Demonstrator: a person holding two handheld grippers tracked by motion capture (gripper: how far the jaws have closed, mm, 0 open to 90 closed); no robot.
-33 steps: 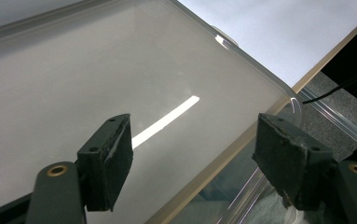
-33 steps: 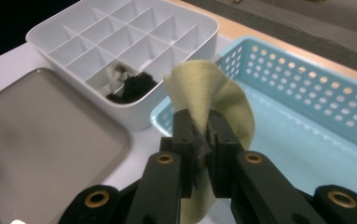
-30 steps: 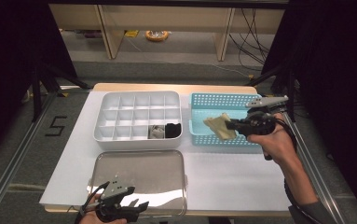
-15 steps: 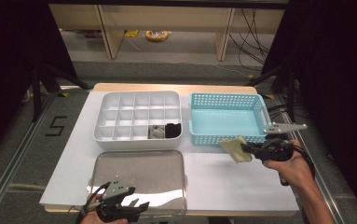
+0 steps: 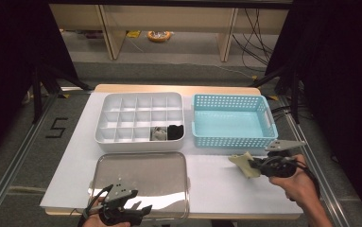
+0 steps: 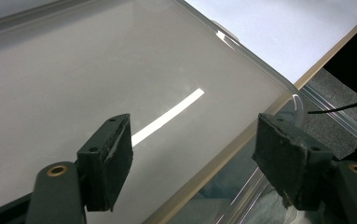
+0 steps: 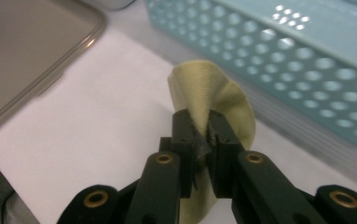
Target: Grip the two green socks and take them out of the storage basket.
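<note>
A pale yellow cloth (image 5: 243, 163) (image 7: 213, 95) hangs pinched in my right gripper (image 5: 255, 166) (image 7: 199, 122), just in front of the light blue basket (image 5: 232, 139) and above the white table. The basket (image 7: 302, 65) has nothing inside it. My left gripper (image 5: 138, 211) (image 6: 192, 161) is open at the front edge of the clear lid (image 5: 141, 182) (image 6: 97, 79), its jaws spread wide with nothing between them. The white compartment box (image 5: 122, 118) holds a grey item (image 5: 159, 134) and a black item (image 5: 175, 132) in its front right cells.
The white table surface (image 5: 216, 184) spreads between the lid and my right gripper. Its wooden front edge (image 6: 339, 44) runs close to my left gripper. A metal rail (image 5: 8, 170) runs along the left side and dark curtains hang at both sides.
My right gripper has lifted the yellow cloth out of the blue basket and brought it toward me, to in front of the basket. The left gripper has stayed put.
</note>
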